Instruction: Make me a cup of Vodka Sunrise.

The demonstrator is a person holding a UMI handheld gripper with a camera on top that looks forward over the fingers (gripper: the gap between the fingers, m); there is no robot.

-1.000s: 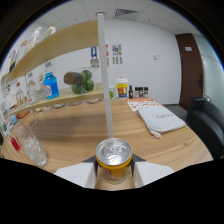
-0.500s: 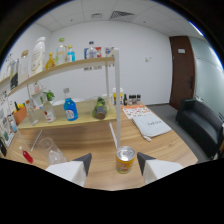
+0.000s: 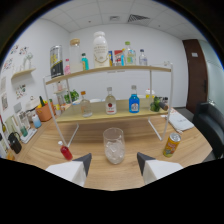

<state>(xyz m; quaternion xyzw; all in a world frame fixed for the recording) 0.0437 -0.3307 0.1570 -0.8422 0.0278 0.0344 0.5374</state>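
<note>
A clear glass (image 3: 114, 145) holding ice stands on the wooden table (image 3: 130, 172), just ahead of my gripper (image 3: 114, 163) and centred on the gap between the two fingers. The fingers are open and hold nothing. A yellow-orange drink can (image 3: 171, 145) stands upright on the table beyond the right finger, apart from it. A small red bottle (image 3: 66, 151) sits by the left finger. On the lower shelf behind the glass stand a clear bottle with a red label (image 3: 110, 102) and a blue bottle (image 3: 133, 100).
A two-tier wooden shelf (image 3: 115, 117) on white posts spans the table behind the glass, with several bottles on both levels. An orange pot (image 3: 44, 111) and small items stand to its left. Papers (image 3: 181, 120) and a dark chair (image 3: 211, 125) lie to the right.
The gripper was shut on the can a second ago, then let it go. It has since pulled back and swung left, so the glass now faces the fingers and the can stands off to the right.
</note>
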